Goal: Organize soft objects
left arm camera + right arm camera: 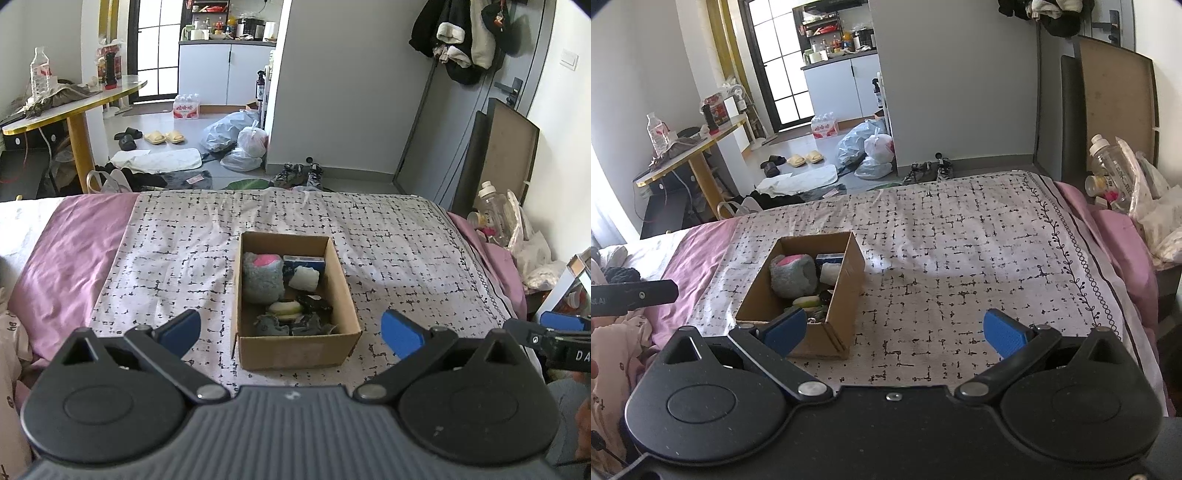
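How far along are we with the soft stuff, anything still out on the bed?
Looks nearly done: the cardboard box already holds the grey plush, a white piece and other items. Left gripper and right gripper are open, holding nothing. No loose soft objects show on the patterned cover.

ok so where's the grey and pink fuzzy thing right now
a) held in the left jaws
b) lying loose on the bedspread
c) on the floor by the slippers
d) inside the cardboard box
d: the grey and pink fuzzy thing sits inside the cardboard box on the bed, and both the left gripper and the right gripper have their jaws wide apart and hold nothing.
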{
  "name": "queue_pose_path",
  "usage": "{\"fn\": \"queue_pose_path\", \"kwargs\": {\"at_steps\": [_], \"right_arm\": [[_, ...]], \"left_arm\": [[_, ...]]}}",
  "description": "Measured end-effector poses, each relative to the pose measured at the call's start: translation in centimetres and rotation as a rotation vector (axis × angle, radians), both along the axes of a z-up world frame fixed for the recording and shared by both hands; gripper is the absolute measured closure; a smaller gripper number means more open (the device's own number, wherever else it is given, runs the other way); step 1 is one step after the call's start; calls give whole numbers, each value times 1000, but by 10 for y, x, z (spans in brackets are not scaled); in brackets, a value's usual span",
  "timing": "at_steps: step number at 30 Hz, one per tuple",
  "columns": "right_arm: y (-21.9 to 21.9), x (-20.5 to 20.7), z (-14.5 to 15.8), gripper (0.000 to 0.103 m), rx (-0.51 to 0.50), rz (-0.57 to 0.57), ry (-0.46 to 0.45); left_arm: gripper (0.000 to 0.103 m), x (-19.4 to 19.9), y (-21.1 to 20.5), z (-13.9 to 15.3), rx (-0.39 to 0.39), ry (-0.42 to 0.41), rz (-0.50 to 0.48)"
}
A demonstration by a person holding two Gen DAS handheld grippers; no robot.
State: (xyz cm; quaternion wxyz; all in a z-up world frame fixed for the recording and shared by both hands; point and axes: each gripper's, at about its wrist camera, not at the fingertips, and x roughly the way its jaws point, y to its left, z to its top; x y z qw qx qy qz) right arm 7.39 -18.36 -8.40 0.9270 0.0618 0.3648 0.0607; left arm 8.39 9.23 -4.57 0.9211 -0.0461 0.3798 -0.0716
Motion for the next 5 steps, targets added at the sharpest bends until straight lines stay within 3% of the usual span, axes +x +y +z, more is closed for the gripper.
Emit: {"fn": "queue_pose_path", "kwargs": {"at_steps": [5], "right_arm": [[1,-1,-1,0,0,0,2]], "left_arm": [[0,1,-1,0,-5,1,-1]]}}
